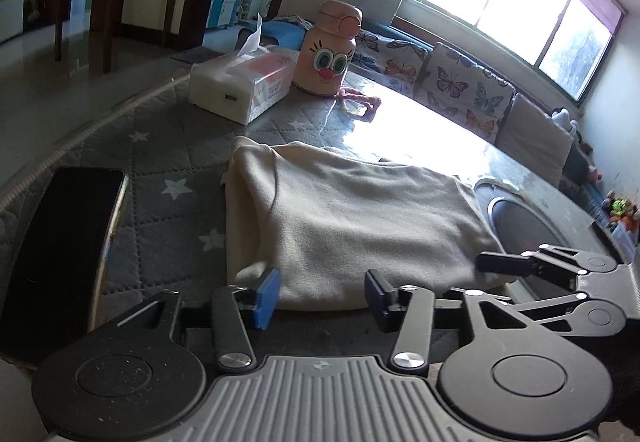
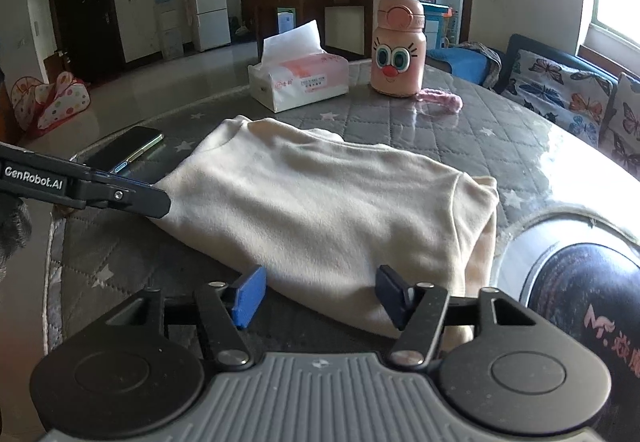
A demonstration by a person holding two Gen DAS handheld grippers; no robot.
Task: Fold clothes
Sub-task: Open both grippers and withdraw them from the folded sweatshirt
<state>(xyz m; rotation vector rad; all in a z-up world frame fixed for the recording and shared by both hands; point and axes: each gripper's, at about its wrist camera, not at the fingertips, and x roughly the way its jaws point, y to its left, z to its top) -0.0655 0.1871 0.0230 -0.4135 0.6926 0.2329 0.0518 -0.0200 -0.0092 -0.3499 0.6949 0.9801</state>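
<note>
The worktop [image 2: 400, 122] is big and round, with a grey quilted cover that has little white stars on it. In the middle lies the cream top [image 2: 320, 202]. It is soft and fuzzy and is folded into a thick, neat block. One folded edge runs along the near side, and a sleeve seam curves down the right end. A bit of cloth hangs loose at the near right corner.

A dark round pad [image 2: 580, 282] sits at the right, just beside the top. Far back stands a white tissue pack [image 2: 298, 82] with one tissue sticking up. Next to it, on the right, is a pink bottle [image 2: 398, 50] with big cartoon eyes and a red nose. A pink strap [image 2: 440, 100] lies by its foot. A black phone [image 1: 60, 250] lies flat on the left side.

The left gripper [image 1: 320, 294] is at the near edge of the top. Its blue pads are spread wide and hold nothing. The right gripper [image 2: 320, 296] is at the near edge too, spread wide, with nothing between its pads.
</note>
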